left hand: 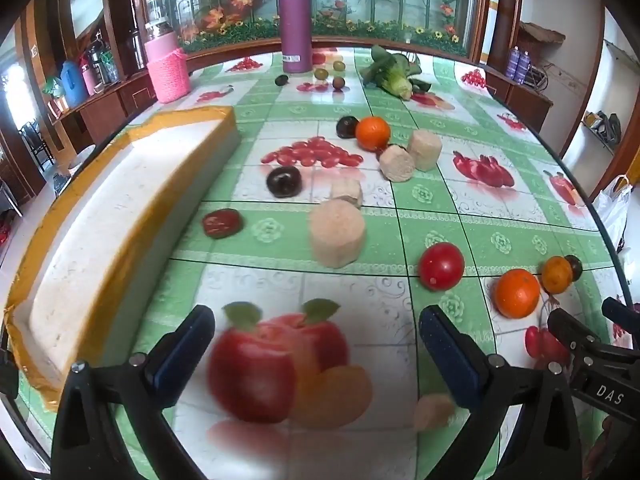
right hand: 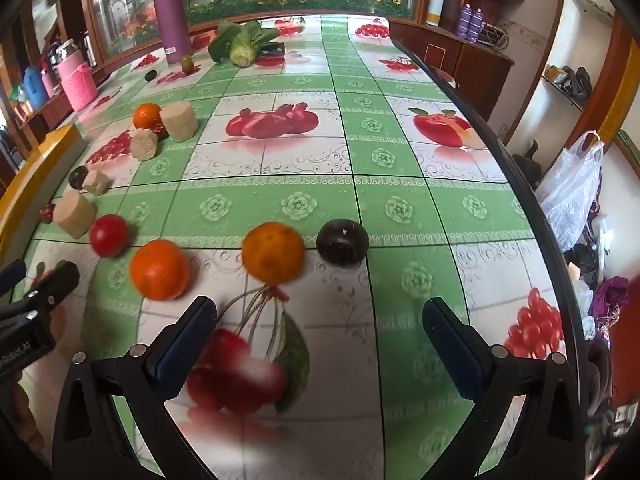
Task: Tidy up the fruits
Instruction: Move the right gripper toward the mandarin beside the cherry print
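Loose fruit lies on a fruit-print tablecloth. In the left wrist view: a red tomato [left hand: 441, 266], an orange [left hand: 517, 293], a smaller orange fruit [left hand: 557, 274], a dark plum [left hand: 284, 181], a red date [left hand: 221, 223], another orange [left hand: 373, 133]. A white foam box [left hand: 120, 216] with yellow tape stands at the left. My left gripper [left hand: 318, 344] is open and empty above the cloth. In the right wrist view, an orange [right hand: 160, 269], a paler orange [right hand: 273, 252] and a dark plum [right hand: 343, 241] lie just ahead of my open, empty right gripper [right hand: 320, 332].
Several beige cylinder blocks [left hand: 337, 232] stand among the fruit. A purple bottle [left hand: 295, 24], a pink knitted container [left hand: 168, 68], small olives [left hand: 321, 73] and a leafy vegetable [left hand: 394, 74] are at the far end. The table edge [right hand: 532, 208] curves along the right.
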Action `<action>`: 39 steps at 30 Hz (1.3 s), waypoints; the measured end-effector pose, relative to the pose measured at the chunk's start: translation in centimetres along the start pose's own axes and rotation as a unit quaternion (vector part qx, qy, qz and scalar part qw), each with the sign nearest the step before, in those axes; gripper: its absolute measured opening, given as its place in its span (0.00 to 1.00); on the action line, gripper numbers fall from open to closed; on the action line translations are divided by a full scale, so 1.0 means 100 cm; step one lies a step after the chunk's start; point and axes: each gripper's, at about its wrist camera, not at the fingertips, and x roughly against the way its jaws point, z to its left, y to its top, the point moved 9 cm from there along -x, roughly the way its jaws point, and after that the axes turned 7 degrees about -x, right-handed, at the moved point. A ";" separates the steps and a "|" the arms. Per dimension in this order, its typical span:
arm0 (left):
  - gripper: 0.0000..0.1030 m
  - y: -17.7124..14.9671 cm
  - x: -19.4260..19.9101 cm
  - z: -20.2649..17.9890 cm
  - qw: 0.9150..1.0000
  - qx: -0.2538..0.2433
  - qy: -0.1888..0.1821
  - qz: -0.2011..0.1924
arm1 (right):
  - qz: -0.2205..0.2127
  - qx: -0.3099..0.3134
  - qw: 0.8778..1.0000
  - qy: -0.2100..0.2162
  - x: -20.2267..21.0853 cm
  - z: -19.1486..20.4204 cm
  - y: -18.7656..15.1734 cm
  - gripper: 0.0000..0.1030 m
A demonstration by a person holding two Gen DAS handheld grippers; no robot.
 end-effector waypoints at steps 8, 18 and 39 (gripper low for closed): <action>1.00 0.005 0.030 0.022 0.999 0.003 -0.004 -0.038 | -0.047 0.001 0.999 0.002 0.048 0.017 0.010 1.00; 1.00 0.022 0.050 0.037 0.998 0.019 -0.010 -0.056 | -0.078 0.020 0.997 0.004 0.069 0.031 0.019 1.00; 1.00 0.028 0.056 0.042 0.996 0.018 -0.023 -0.083 | -0.078 0.021 0.997 0.000 0.073 0.038 0.015 1.00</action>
